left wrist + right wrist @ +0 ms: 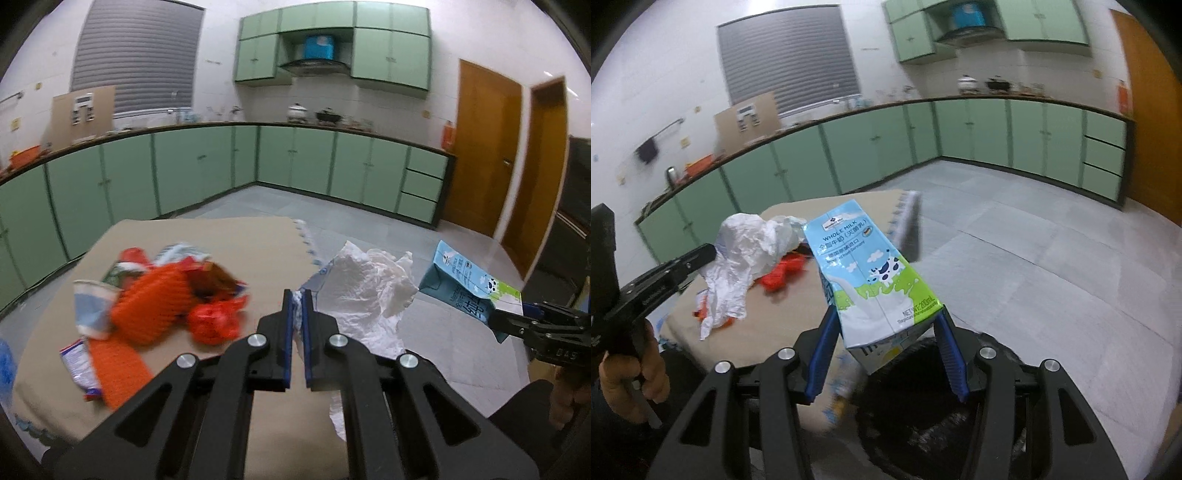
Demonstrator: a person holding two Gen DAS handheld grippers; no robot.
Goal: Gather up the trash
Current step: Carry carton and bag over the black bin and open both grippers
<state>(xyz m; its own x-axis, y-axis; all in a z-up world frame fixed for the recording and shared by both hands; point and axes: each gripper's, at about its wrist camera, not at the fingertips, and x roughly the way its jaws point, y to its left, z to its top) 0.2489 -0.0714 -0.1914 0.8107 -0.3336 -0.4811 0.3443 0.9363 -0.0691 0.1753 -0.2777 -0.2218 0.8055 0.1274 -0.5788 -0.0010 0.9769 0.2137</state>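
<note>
Left jaws clenched on crumpled tissue; right jaws clamping milk carton.

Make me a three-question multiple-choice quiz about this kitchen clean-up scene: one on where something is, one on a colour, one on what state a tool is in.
1. Where is the milk carton?
A. Lying on the table
B. Between the right gripper's fingers
C. On the kitchen counter

2. What colour are the cabinets?
A. Green
B. Brown
C. White

3. What is the left gripper doing?
A. Standing wide open and empty
B. Pinching the white plastic bag
C. Holding a paper cup

Answers:
1. B, the carton sits between the blue pads in the right wrist view, off the table.
2. A, the doors along the counter and on the wall are pale green.
3. B, its jaws are nearly closed with white plastic squeezed between them, the rest of the bag hanging beside it.
</note>
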